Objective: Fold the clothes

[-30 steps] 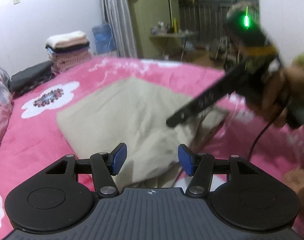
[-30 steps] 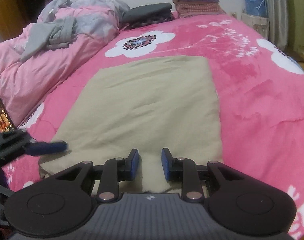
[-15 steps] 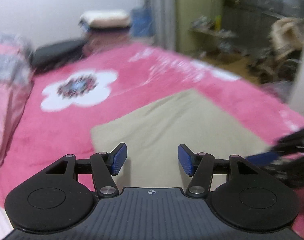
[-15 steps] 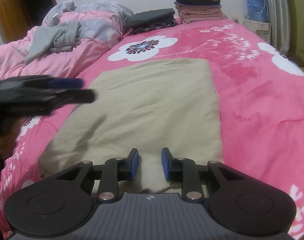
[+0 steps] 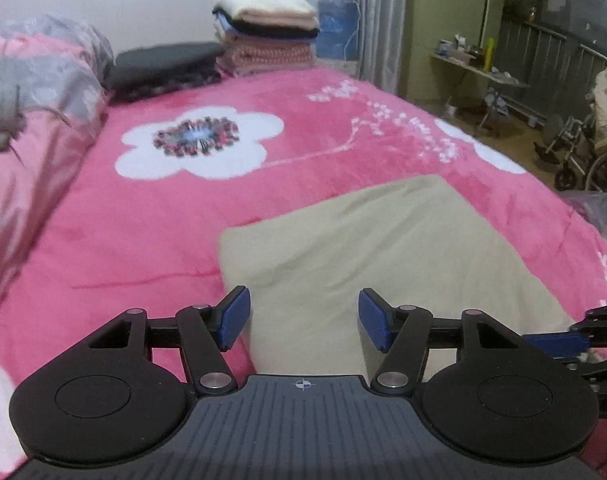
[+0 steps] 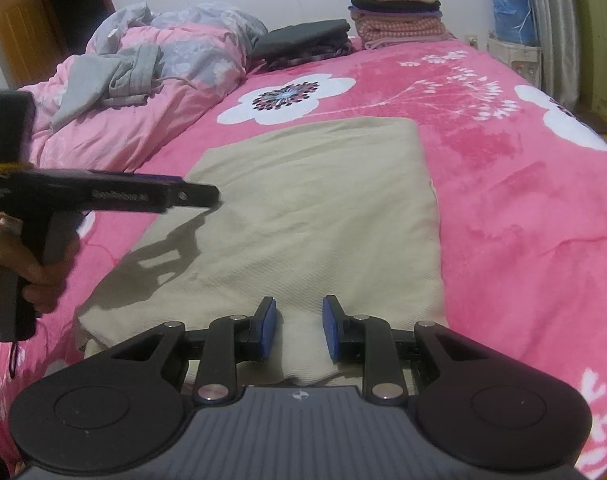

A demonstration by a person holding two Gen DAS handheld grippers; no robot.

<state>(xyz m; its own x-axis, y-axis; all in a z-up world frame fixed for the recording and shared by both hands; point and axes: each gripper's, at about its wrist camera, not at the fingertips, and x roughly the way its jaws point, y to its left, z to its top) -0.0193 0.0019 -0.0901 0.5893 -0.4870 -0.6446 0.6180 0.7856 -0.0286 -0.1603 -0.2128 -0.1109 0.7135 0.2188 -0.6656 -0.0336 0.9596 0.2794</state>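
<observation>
On the pink bedspread (image 6: pixel 523 208) lies the beige garment (image 6: pixel 303 208), folded into a flat rectangle, its far edge just short of the big white flower (image 6: pixel 287 98) printed on the spread. At the garment's near edge, a raised fold of the cloth passes between the blue pads of the right tool (image 6: pixel 299 330); the pads stand close on either side of it, and whether they actually press the cloth cannot be told from this angle. Left of the garment, the left tool (image 6: pixel 207 196) hovers above its left border, held level in a hand (image 6: pixel 31 268) and casting a shadow on the cloth. In its own view the left tool (image 5: pixel 301 318) has its jaws well apart, having just widened a little, with nothing between them; only the garment (image 5: pixel 383 248) lies below and beyond, and the right tool's blue pad (image 5: pixel 555 342) shows at the garment's right edge. Beyond the garment, at the far end of the bed, stands a stack of folded clothes (image 6: pixel 395 8), with a dark folded pile (image 6: pixel 303 42) just left of it. Farther left of the garment, a crumpled pink and grey duvet (image 6: pixel 151 92) carries a grey garment (image 6: pixel 111 76). To the right of the bed, past the garment, a curtain (image 5: pixel 379 20) hangs.
</observation>
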